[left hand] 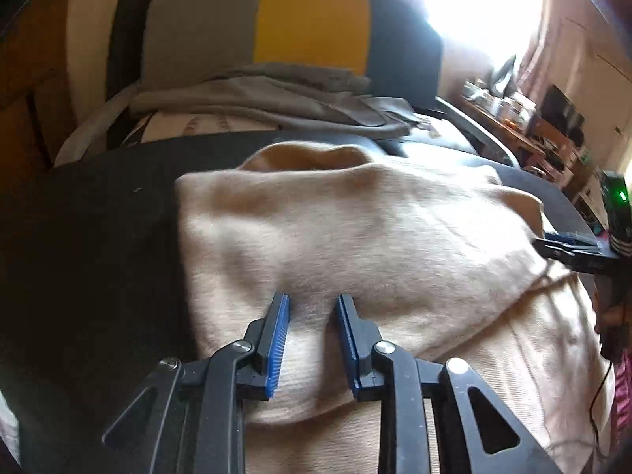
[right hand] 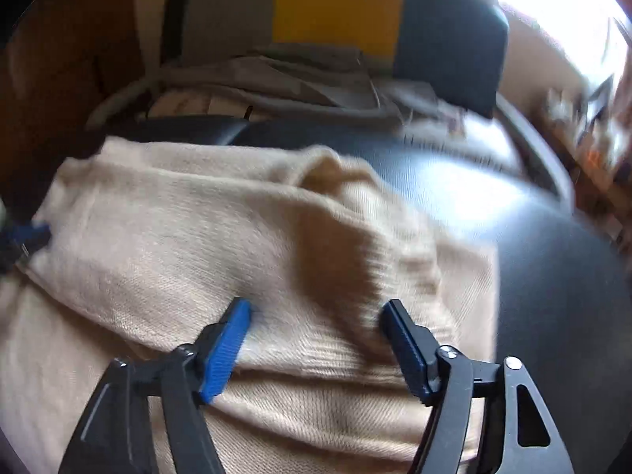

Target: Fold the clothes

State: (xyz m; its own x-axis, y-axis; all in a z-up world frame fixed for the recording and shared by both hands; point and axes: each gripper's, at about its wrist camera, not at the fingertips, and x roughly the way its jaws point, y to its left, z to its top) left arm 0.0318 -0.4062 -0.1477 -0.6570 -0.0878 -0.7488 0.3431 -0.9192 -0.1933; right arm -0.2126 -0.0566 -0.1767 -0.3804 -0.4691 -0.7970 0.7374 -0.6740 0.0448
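Note:
A beige knit sweater point(left hand: 375, 237) lies on a black padded surface point(left hand: 98, 237), with its far part folded back over the near part. My left gripper point(left hand: 314, 304) hovers over the folded layer near its left side. Its blue pads stand a narrow gap apart, and only flat cloth shows beneath that gap. In the right wrist view my right gripper point(right hand: 316, 312) is wide open just above the sweater point(right hand: 177, 237), at the fold's near edge, and nothing is pinched. Each gripper's tip also shows at the edge of the other view.
A pile of grey clothes point(left hand: 276, 94) lies behind the sweater, in front of a grey, yellow and dark blue backrest point(left hand: 312, 23). A cluttered wooden shelf point(left hand: 533, 126) stands at the right under a bright window. The bare black surface point(right hand: 553, 276) lies right of the sweater.

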